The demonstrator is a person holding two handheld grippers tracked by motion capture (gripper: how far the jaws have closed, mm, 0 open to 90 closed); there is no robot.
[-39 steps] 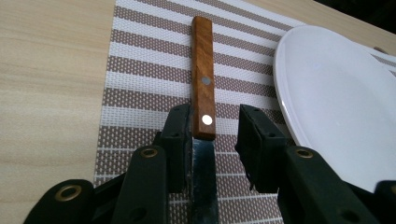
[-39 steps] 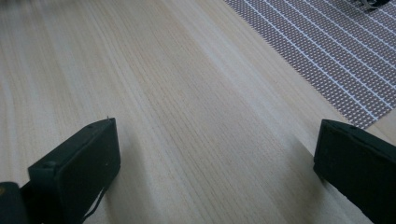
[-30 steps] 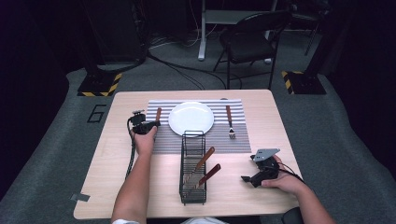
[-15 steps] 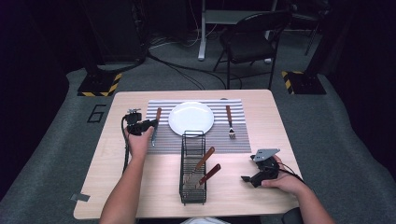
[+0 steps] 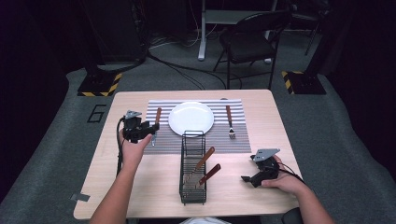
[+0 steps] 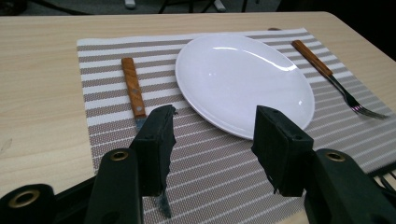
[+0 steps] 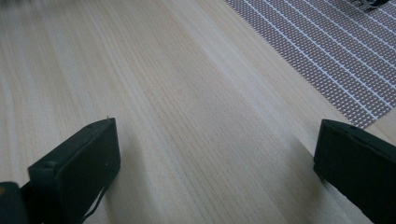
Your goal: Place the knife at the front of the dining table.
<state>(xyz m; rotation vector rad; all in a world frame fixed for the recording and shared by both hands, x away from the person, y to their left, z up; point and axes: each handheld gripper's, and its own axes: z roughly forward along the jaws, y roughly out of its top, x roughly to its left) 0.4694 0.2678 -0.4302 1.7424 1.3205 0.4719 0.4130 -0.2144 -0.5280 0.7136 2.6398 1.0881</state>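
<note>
The left hand-held gripper [image 6: 212, 140] hovers above the striped placemat [image 6: 224, 163], its jaws having just been opening with nothing between them. The wooden-handled knife [image 6: 132, 88] lies flat on the placemat just left of the white plate [image 6: 243, 79]. The right hand-held gripper [image 5: 250, 178] rests on the surface [image 7: 187, 116], jaws spread wide and empty.

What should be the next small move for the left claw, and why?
Probably lift the left claw clear and bring it to the wire caddy. Its jaws have just been opening with nothing between them; the knife lies on the placemat, and two utensils remain in the caddy.
</note>
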